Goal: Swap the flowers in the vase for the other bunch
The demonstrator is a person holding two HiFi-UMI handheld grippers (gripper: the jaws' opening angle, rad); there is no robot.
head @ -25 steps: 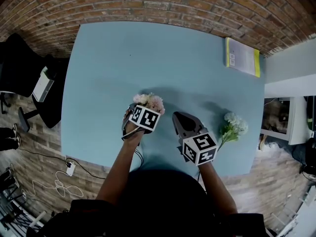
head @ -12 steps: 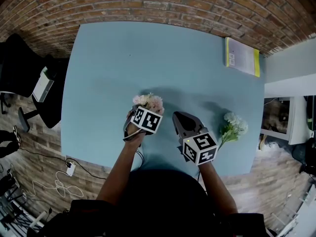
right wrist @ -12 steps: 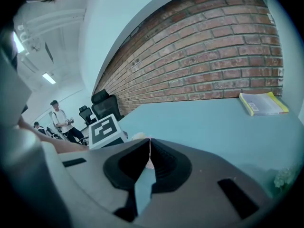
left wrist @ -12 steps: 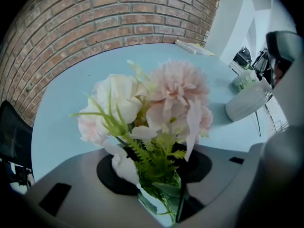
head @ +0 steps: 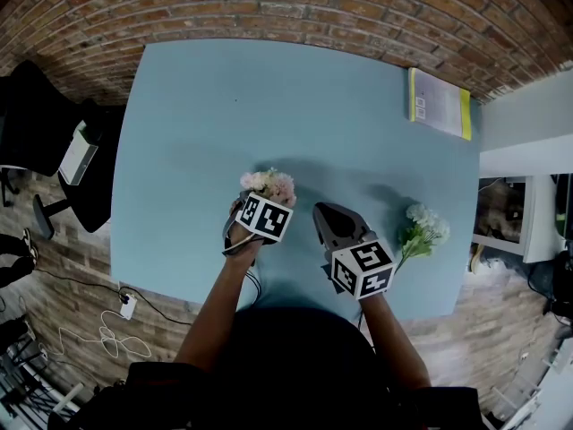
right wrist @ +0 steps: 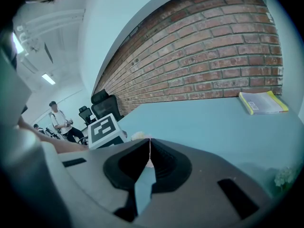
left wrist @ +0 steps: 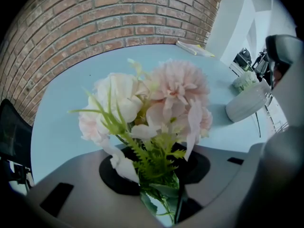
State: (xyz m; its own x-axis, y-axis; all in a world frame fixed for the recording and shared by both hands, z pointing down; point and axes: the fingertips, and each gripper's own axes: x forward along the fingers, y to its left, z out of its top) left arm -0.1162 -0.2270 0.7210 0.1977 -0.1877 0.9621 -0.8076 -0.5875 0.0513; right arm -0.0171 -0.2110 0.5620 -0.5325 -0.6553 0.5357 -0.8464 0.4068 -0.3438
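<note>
A pink and cream bunch [head: 269, 184] [left wrist: 161, 103] stands upright near the middle of the blue table [head: 224, 106]. My left gripper [head: 252, 225] [left wrist: 161, 177] points steeply down over it. Its jaws have just been closing, and they now pinch the green stems [left wrist: 159, 175]. The vase is hidden under this gripper. The other bunch, white [head: 425, 227] [right wrist: 285, 177], lies flat on the table at the right. Between the two bunches my right gripper [head: 320, 210] [right wrist: 150, 146] hovers shut with nothing in it, its tips aimed toward the pink bunch.
A yellow-edged book [head: 439, 103] [right wrist: 263, 102] lies at the table's far right corner by the brick wall [head: 295, 7]. Black office chairs [head: 40, 141] stand off the left side. A cable and power strip [head: 125, 305] lie on the floor at the left.
The left gripper's jaws have drawn in around the pink bunch's stems. Both hands and both bunches stay where they were.
</note>
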